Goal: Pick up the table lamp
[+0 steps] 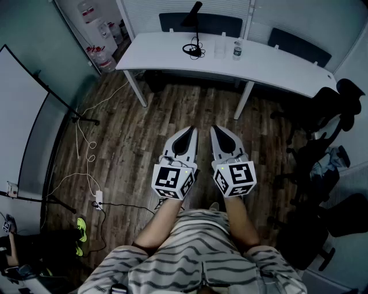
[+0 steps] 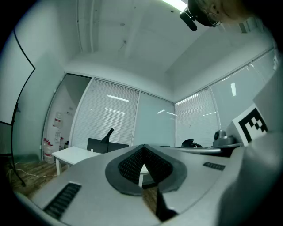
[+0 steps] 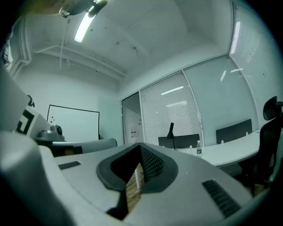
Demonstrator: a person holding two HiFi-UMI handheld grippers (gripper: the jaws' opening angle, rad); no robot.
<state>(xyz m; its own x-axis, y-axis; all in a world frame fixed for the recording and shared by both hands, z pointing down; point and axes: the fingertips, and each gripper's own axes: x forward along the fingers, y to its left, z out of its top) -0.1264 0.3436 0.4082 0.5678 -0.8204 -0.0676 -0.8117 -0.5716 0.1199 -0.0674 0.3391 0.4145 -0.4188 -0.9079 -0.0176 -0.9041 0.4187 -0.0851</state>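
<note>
Wood-plank floor (image 1: 144, 132) is seen across the middle of an office, and a long white table (image 1: 167, 54) is set against the blinds on the far side. On that table the black table lamp (image 1: 194, 17) is stood upright with its head angled upward, and a dark coil of cable (image 1: 195, 50) is seen at its foot. A clear cup (image 1: 219, 49) and a water bottle (image 1: 236, 50) are placed just to its right. The left gripper (image 1: 191, 131) and the right gripper (image 1: 217, 130) are held level and side by side above the floor, pointed toward the table and well apart from it. In each gripper view the fingers are seen brought together at the tips with nothing caught between them; only floor and a table leg are glimpsed through the slit behind the tips. The lamp is made out small and far off in both gripper views. No part of the task is judged to be done, since the lamp is untouched on the table. The approach across the floor, the opening of the fingers, their closing round the lamp and the lift are all judged to be left.
</note>
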